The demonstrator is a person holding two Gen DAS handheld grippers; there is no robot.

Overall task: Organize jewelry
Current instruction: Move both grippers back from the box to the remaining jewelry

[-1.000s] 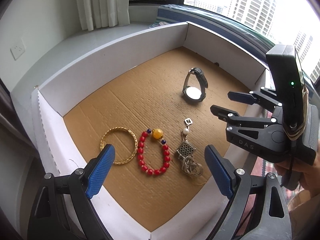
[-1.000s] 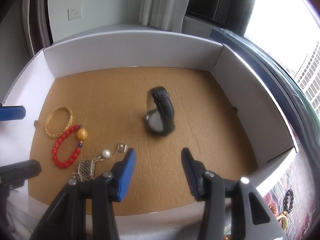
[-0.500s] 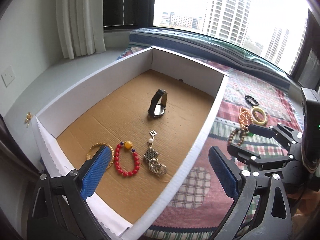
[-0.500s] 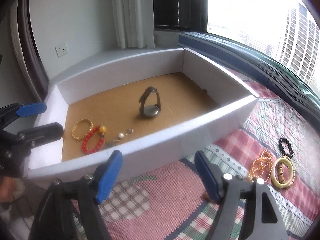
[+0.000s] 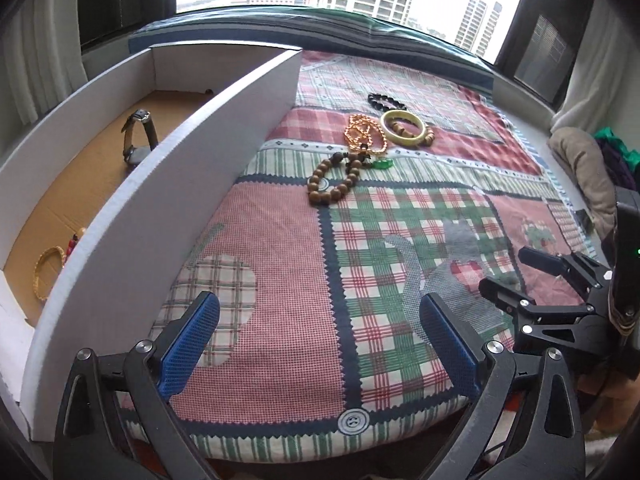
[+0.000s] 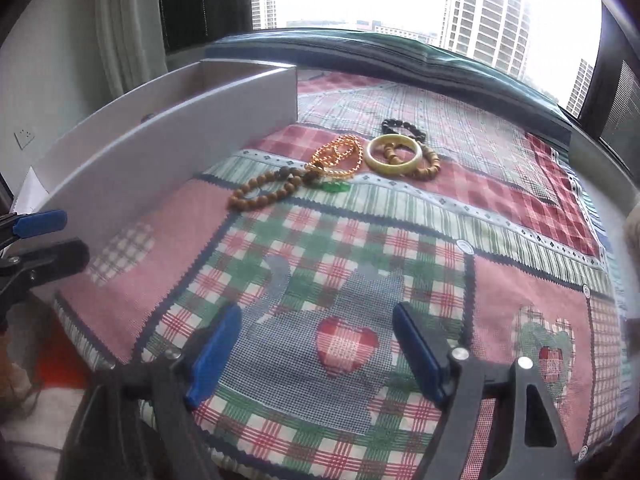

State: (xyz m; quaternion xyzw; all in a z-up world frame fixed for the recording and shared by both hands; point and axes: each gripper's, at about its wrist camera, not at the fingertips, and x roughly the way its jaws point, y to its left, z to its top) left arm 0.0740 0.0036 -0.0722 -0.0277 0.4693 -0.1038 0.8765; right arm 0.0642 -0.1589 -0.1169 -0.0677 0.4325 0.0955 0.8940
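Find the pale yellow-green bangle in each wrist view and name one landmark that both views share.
Left wrist view: the bangle lies upper centre-right on the quilt, below the black bead bracelet.
Right wrist view: the bangle lies upper centre, right of the gold chain.
Shared landmark: the white box's wall.

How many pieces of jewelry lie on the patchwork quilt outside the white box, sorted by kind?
Bead strands: 3 (black bead bracelet, long brown wooden bead strand, brown bead bracelet under the bangle)
Solid bangles: 1 (pale yellow-green bangle)
Chains: 1 (gold chain necklace)
Total: 5
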